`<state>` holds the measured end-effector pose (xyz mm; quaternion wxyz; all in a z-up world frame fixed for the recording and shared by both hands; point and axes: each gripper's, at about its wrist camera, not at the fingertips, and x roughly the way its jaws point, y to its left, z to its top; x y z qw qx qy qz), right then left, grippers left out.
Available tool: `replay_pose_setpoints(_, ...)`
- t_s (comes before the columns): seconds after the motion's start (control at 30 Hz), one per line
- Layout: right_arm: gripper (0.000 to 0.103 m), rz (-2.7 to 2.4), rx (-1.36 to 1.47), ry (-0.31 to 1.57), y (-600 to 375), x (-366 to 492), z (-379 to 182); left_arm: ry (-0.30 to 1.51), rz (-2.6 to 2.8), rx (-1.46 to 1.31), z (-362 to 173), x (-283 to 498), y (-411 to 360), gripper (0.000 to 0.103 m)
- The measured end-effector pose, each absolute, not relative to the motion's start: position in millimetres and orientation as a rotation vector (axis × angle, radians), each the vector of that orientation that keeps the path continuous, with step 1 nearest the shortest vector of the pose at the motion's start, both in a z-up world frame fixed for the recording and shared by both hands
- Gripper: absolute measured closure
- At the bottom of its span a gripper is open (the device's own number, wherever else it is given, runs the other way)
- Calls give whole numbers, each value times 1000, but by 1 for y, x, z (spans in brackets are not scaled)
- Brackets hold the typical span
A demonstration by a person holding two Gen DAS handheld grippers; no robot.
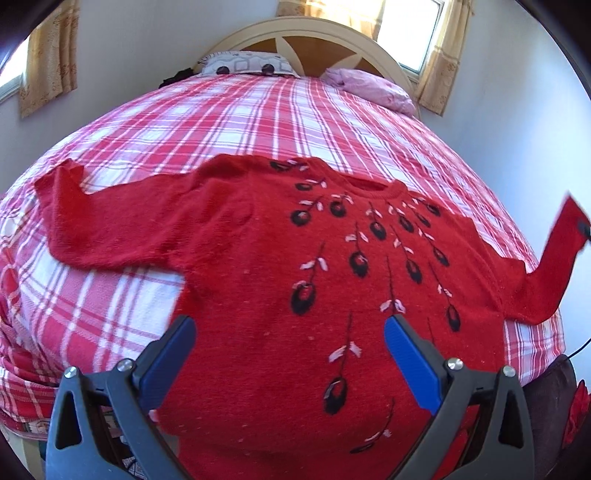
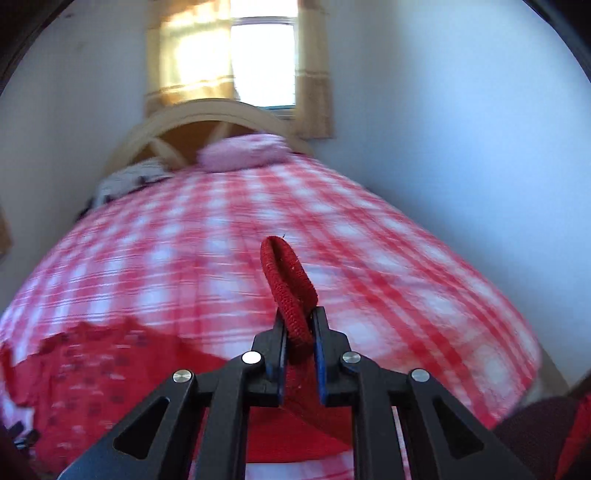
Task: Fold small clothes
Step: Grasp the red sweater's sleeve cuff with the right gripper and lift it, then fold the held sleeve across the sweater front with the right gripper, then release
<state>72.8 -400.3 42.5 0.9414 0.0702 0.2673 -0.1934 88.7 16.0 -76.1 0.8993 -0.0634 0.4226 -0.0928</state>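
A red knitted sweater with black and white flower patterns lies spread front-up on the bed. Its left sleeve lies flat, stretched out to the left. My left gripper is open above the sweater's lower body and holds nothing. My right gripper is shut on the cuff of the right sleeve and holds it lifted off the bed. In the left wrist view that raised sleeve rises at the far right. The sweater body is blurred at the lower left of the right wrist view.
The bed is covered by a red and white plaid sheet. A patterned pillow and a pink pillow lie by the curved headboard. Walls and curtained windows surround the bed. A dark cushion sits at the lower right.
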Motion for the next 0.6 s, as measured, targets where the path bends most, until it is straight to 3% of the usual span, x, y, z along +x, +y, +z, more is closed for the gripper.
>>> replay_pose_setpoints(0.2, 91, -54, 134, 561, -267, 136, 34, 827, -126, -125, -70, 84, 48, 0)
replay_pose_setpoints(0.43, 91, 201, 126, 692, -127, 198, -47, 814, -30, -170, -70, 87, 94, 0)
replay_pose_setpoints(0.6, 91, 238, 87, 772, -80, 216, -99, 823, 10, -196, -78, 94, 114, 0)
